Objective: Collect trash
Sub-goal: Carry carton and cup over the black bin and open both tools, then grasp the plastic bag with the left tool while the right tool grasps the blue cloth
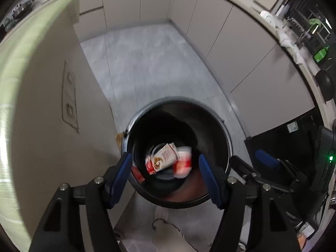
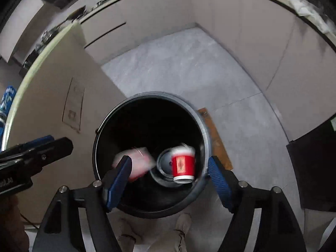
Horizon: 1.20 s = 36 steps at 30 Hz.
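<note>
A red-and-white paper cup (image 2: 183, 163) and a small printed carton (image 1: 161, 158), both smeared by motion blur, sit inside the mouth of a round black trash bin (image 2: 100, 138) on a pale grey kitchen floor (image 2: 189, 63). Both pieces of trash are clear of the tongs: the cup appears between the spread blue pads of the right gripper (image 2: 169, 173) without touching either one, and the carton likewise lies in the gap of the left gripper (image 1: 164, 173), whose blue fingers (image 1: 122, 172) stand apart and grip nothing. Each tool points steeply down into the bin, with its pads over the near rim. From the right-hand camera the left tool's black tip juts in at the picture's left edge, just beside the bin. A beige cabinet wall (image 1: 52, 105) with a recessed outlet panel rises along the bin's left side, and a run of flat cabinet doors (image 1: 231, 52) curves around the far floor beneath a cluttered countertop (image 1: 289, 31).
</note>
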Motion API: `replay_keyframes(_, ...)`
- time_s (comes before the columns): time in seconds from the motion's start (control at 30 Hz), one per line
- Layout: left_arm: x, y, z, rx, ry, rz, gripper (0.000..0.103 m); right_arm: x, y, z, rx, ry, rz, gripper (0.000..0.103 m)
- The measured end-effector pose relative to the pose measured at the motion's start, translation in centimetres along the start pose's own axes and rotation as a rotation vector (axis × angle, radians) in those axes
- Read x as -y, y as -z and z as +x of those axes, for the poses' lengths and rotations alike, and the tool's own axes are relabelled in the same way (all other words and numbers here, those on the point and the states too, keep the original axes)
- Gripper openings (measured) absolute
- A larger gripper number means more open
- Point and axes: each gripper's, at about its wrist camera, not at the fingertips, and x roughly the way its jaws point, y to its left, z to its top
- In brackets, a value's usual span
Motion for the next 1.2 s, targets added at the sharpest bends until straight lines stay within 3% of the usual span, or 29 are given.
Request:
replay_keyframes(0.23, 0.2, -0.1, -7.7, 0.124, 0.031, 0.012, 0.068, -1.6, -0.4, -6.7, 0.115, -0.003, 0.013, 0.077)
replay_keyframes(0.4, -3.2, 1.2, -15.0, 0.208, 0.085, 0.002, 0.068, -6.2, -0.5, -11.9, 0.202, -0.052, 0.011, 0.077)
replay_keyframes(0.57, -10.9, 3.8, -20.4, 0.269, 0.066, -0.042, 0.071, -15.7, 0.8, -14.7, 0.24, -0.131, -0.05, 0.077)
replay_keyframes(0.67, -18.5, 5.9, -22.0, 0.282, 0.004, -0.115, 0.074, -22.8, 2.6, -14.4, 0.229, -0.181, -0.106, 0.078)
replay_keyframes(0.87, -31.9, 10.2, -22.4, 0.272, -0.155, -0.239, 0.076, -36.0, 6.3, -11.3, 0.18, -0.239, -0.2, 0.078)
replay_keyframes(0.93, -36.2, 11.5, -22.1, 0.255, -0.184, -0.297, 0.076, -38.7, 7.0, -10.2, 0.162, -0.258, -0.212, 0.078)
replay_keyframes(1.07, -40.7, 12.7, -21.7, 0.243, -0.223, -0.373, 0.076, -44.3, 8.3, -9.0, 0.142, -0.265, -0.265, 0.078)
replay_keyframes(1.2, -41.8, 12.4, -21.6, 0.258, -0.213, -0.373, 0.076, -47.5, 8.4, -7.4, 0.119, -0.277, -0.307, 0.078)
